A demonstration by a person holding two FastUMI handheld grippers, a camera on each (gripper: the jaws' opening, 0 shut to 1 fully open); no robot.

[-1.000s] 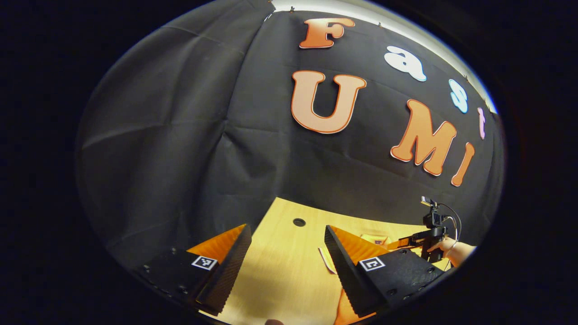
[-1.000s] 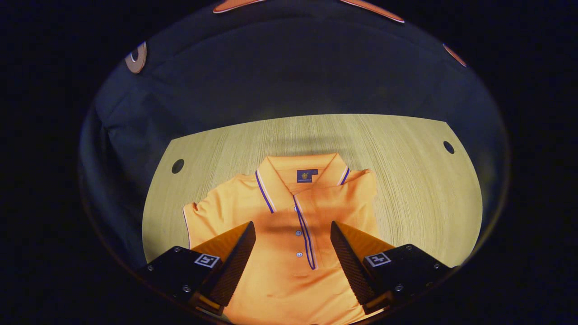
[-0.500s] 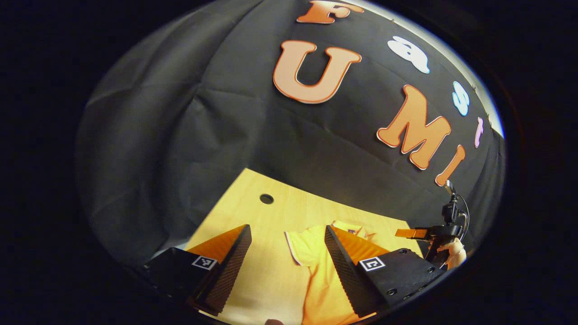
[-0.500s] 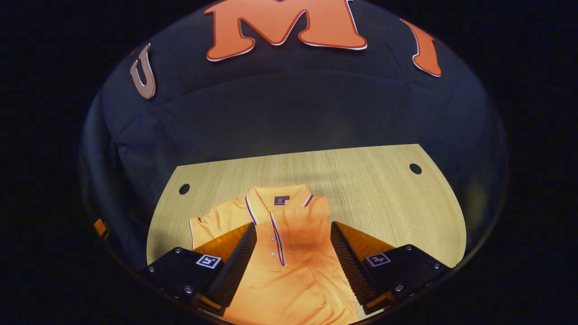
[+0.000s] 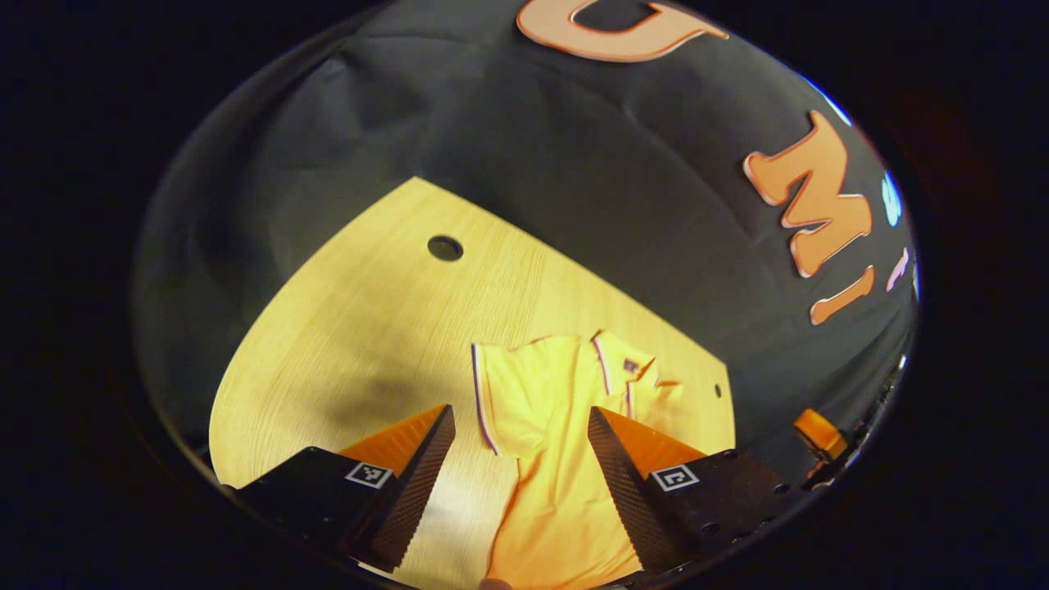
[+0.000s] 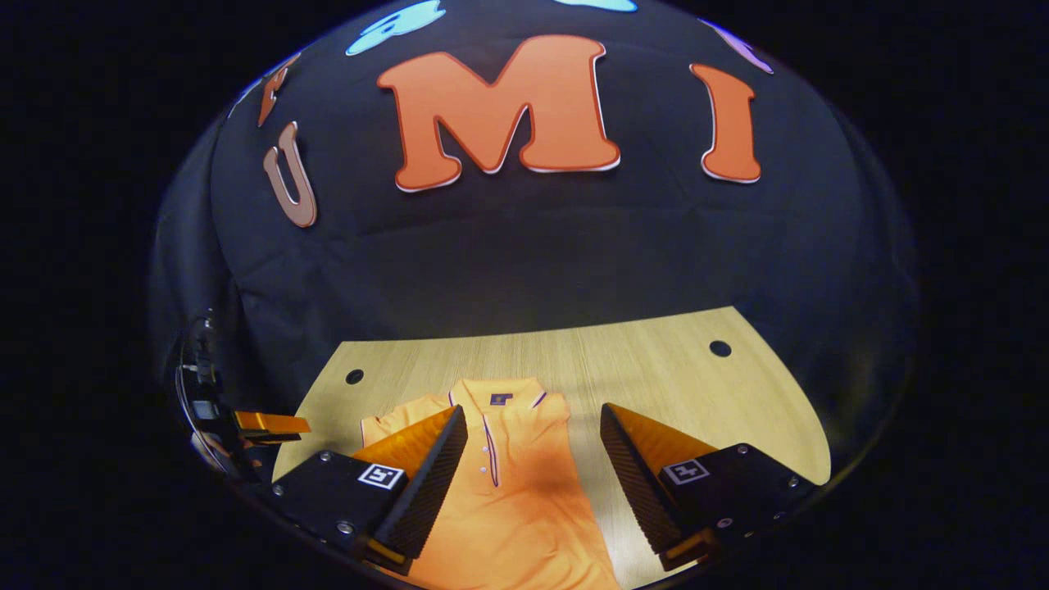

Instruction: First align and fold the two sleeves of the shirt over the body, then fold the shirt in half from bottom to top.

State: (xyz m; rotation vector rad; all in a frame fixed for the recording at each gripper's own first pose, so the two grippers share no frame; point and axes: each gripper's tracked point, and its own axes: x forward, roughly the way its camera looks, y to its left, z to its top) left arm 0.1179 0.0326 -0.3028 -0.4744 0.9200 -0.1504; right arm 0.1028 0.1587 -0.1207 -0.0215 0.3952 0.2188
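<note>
An orange shirt (image 6: 508, 492) is lying flat on the wooden tabletop (image 6: 656, 369), with its collar (image 6: 496, 397) pointing toward the black cloth wall (image 6: 533, 262). One sleeve (image 5: 508, 393) is lying spread out to the side. The left claw (image 5: 520, 483) is hovering above this sleeve with its fingers spread wide, pinching nothing. The right claw (image 6: 533, 483) is hanging over the shirt body, also spread and holding nothing. A round hole (image 5: 445, 247) is showing in the tabletop.
</note>
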